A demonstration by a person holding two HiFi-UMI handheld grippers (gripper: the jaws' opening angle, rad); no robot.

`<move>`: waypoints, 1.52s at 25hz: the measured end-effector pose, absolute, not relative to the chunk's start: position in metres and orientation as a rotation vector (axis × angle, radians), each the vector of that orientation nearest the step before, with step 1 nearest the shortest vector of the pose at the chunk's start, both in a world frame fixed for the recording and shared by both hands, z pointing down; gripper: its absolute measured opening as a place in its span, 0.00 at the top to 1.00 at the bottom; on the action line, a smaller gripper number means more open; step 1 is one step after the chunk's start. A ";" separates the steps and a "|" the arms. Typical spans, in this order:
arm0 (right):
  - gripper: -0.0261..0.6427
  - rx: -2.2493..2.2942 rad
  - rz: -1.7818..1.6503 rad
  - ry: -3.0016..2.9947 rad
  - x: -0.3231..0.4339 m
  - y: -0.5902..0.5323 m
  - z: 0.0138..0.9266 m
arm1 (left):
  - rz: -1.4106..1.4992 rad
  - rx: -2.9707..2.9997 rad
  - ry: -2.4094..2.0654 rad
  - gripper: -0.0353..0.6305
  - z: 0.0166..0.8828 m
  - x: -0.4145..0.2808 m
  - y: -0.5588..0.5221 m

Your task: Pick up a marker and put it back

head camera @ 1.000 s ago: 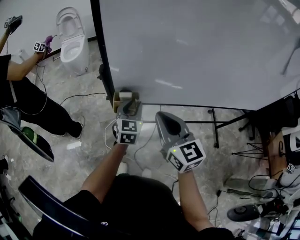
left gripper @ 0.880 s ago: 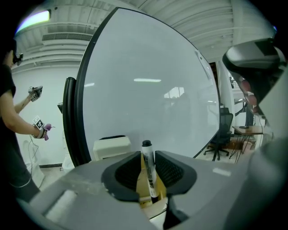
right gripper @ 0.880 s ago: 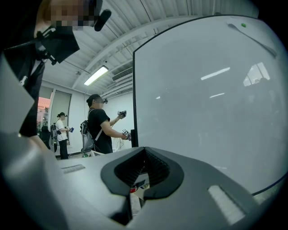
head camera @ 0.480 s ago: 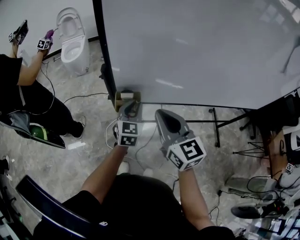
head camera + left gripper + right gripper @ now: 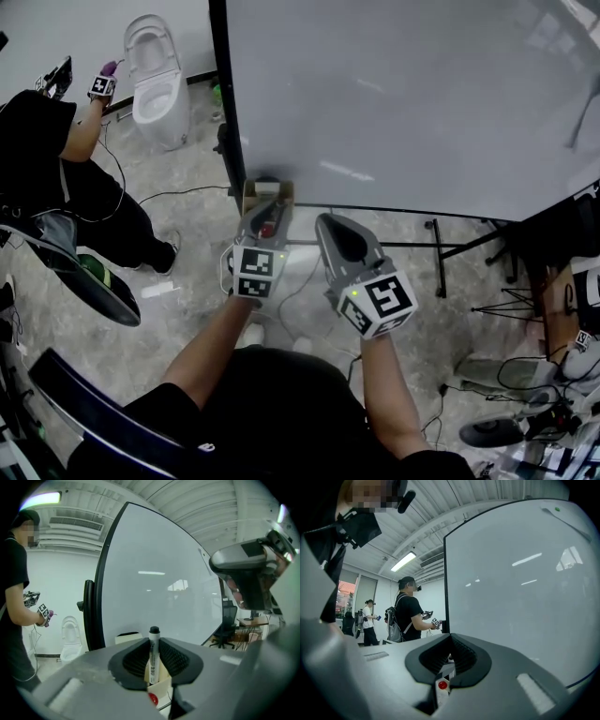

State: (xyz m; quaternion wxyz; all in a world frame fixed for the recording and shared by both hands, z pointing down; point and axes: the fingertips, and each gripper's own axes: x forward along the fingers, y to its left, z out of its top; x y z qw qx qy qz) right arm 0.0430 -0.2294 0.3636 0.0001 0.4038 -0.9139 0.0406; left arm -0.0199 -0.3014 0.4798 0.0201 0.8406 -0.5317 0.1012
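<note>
A white marker with a black cap (image 5: 153, 656) stands upright between the pads of my left gripper (image 5: 153, 643), which press on its barrel. That left gripper (image 5: 266, 204) reaches into a small cardboard box (image 5: 251, 190) at the lower edge of the whiteboard (image 5: 422, 94). A red cap (image 5: 153, 699) shows lower down in the box. Just to the right, my right gripper (image 5: 330, 225) hovers short of the board. Its jaws (image 5: 451, 641) are together with nothing between them, and the red cap (image 5: 442, 685) shows below them.
The whiteboard's black frame (image 5: 228, 103) and its stand legs (image 5: 439, 267) are on a stone floor with cables (image 5: 169, 194). A white toilet (image 5: 159, 80) stands at the far left. A person in black (image 5: 66, 169) with grippers stands beside it.
The left gripper has stayed at the cardboard box, and a red cap now shows between its fingers. The view has shifted a little to the left. The person at left has shifted.
</note>
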 end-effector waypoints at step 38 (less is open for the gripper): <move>0.95 1.311 0.010 -2.944 0.019 -0.159 0.293 | 0.047 2.707 -1.703 0.84 0.372 -0.087 -0.179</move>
